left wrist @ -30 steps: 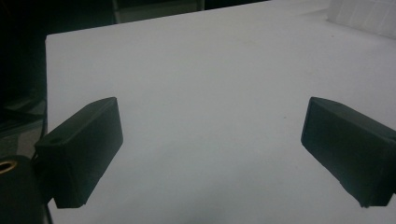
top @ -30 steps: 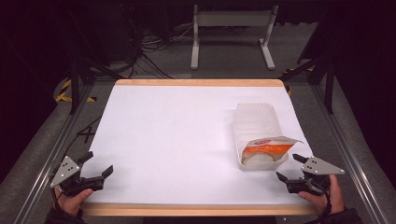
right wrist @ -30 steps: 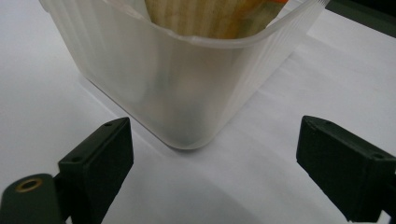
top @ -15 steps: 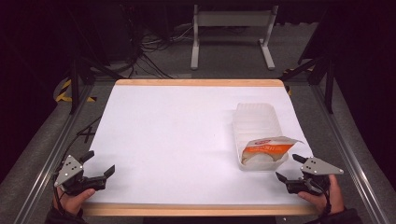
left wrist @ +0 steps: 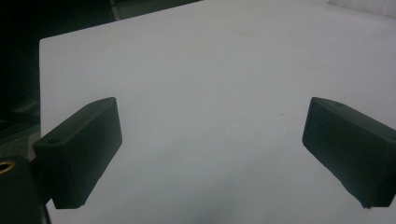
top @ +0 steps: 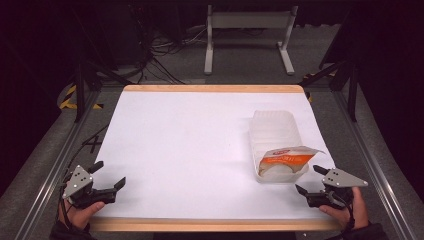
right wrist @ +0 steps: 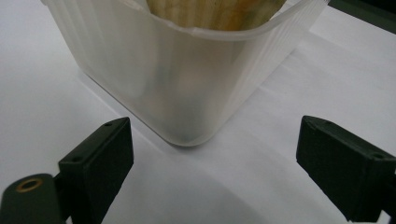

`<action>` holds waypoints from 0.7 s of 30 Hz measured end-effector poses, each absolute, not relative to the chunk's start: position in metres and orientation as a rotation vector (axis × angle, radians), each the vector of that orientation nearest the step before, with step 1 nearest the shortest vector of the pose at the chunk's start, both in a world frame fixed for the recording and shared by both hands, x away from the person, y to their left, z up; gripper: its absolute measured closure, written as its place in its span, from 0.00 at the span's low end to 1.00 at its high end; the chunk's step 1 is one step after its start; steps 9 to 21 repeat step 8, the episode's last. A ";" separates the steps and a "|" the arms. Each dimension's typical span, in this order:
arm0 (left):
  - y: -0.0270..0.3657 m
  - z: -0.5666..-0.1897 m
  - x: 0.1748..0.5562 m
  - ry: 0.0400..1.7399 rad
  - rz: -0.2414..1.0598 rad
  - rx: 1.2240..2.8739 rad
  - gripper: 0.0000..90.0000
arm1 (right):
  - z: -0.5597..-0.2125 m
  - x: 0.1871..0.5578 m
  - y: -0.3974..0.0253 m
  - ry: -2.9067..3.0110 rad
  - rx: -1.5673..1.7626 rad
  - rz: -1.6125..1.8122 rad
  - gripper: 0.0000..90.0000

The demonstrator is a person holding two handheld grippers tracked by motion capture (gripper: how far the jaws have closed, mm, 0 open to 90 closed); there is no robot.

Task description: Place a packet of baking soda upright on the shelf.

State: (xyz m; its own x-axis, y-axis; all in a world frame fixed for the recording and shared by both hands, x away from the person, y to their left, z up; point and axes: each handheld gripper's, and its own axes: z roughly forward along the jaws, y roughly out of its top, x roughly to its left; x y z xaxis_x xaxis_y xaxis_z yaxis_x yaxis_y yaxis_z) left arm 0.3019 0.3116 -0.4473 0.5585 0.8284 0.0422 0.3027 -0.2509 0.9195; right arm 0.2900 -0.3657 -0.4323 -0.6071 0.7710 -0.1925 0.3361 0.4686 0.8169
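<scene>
A translucent plastic container [top: 274, 127] lies on the right side of the white table [top: 190, 140]. At its near end it holds a bag with an orange label [top: 286, 158]. My right gripper [top: 308, 179] hovers open at the table's front right, just short of the container's near corner. In the right gripper view the container wall [right wrist: 187, 70] stands close ahead of the open right gripper [right wrist: 215, 140], with the bag [right wrist: 210, 11] above its rim and nothing between the jaws. My left gripper [top: 111, 173] is open at the front left, and the left gripper [left wrist: 210, 140] sees bare white table.
A wooden strip [top: 210, 225] borders the table's front edge. Metal rails [top: 365, 150] run along both sides. Behind the table are floor cables [top: 165, 55] and a grey metal stand [top: 247, 35].
</scene>
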 end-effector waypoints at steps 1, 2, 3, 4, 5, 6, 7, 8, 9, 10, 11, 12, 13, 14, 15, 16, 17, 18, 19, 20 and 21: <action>0.311 -0.447 0.302 0.930 0.668 1.811 0.06 | -0.432 0.290 -0.366 2.169 0.915 1.044 0.13; 0.311 -0.447 0.303 0.926 0.671 1.820 0.06 | -0.432 0.290 -0.366 2.171 0.914 1.049 0.13; 0.310 -0.447 0.303 0.927 0.670 1.823 0.06 | -0.432 0.289 -0.366 2.171 0.913 1.046 0.13; 0.309 -0.447 0.304 0.927 0.662 1.825 0.06 | -0.432 0.289 -0.366 2.172 0.915 1.042 0.13; 0.308 -0.447 0.305 0.926 0.665 1.834 0.06 | -0.433 0.289 -0.366 2.173 0.917 1.041 0.13; 0.308 -0.447 0.305 0.929 0.665 1.842 0.06 | -0.433 0.289 -0.366 2.173 0.919 1.041 0.13; 0.306 -0.447 0.306 0.930 0.661 1.846 0.06 | -0.433 0.289 -0.366 2.172 0.918 1.039 0.13; 0.306 -0.447 0.306 0.926 0.663 1.854 0.06 | -0.433 0.289 -0.367 2.170 0.918 1.043 0.13; 0.306 -0.447 0.306 0.926 0.663 1.854 0.06 | -0.433 0.289 -0.367 2.170 0.918 1.043 0.13; 0.306 -0.447 0.306 0.926 0.663 1.854 0.06 | -0.433 0.289 -0.367 2.170 0.918 1.043 0.13; 0.306 -0.447 0.306 0.926 0.663 1.854 0.06 | -0.433 0.289 -0.367 2.170 0.918 1.043 0.13; 0.306 -0.447 0.306 0.926 0.663 1.854 0.06 | -0.433 0.289 -0.367 2.170 0.918 1.043 0.13; 0.306 -0.447 0.306 0.926 0.663 1.854 0.06 | -0.433 0.289 -0.367 2.170 0.918 1.043 0.13; 0.306 -0.447 0.306 0.926 0.663 1.854 0.06 | -0.433 0.289 -0.367 2.170 0.918 1.043 0.13; 0.306 -0.447 0.306 0.926 0.663 1.854 0.06 | -0.433 0.289 -0.367 2.170 0.918 1.043 0.13; 0.306 -0.447 0.306 0.926 0.663 1.854 0.06 | -0.433 0.289 -0.367 2.170 0.918 1.043 0.13; 0.306 -0.447 0.306 0.926 0.663 1.854 0.06 | -0.433 0.289 -0.367 2.170 0.918 1.043 0.13; 0.306 -0.447 0.306 0.926 0.663 1.854 0.06 | -0.433 0.289 -0.367 2.170 0.918 1.043 0.13; 0.306 -0.447 0.306 0.926 0.663 1.854 0.06 | -0.433 0.289 -0.367 2.170 0.918 1.043 0.13; 0.306 -0.447 0.306 0.926 0.663 1.854 0.06 | -0.433 0.289 -0.367 2.170 0.918 1.043 0.13; 0.306 -0.447 0.306 0.926 0.663 1.854 0.06 | -0.433 0.289 -0.367 2.170 0.918 1.043 0.13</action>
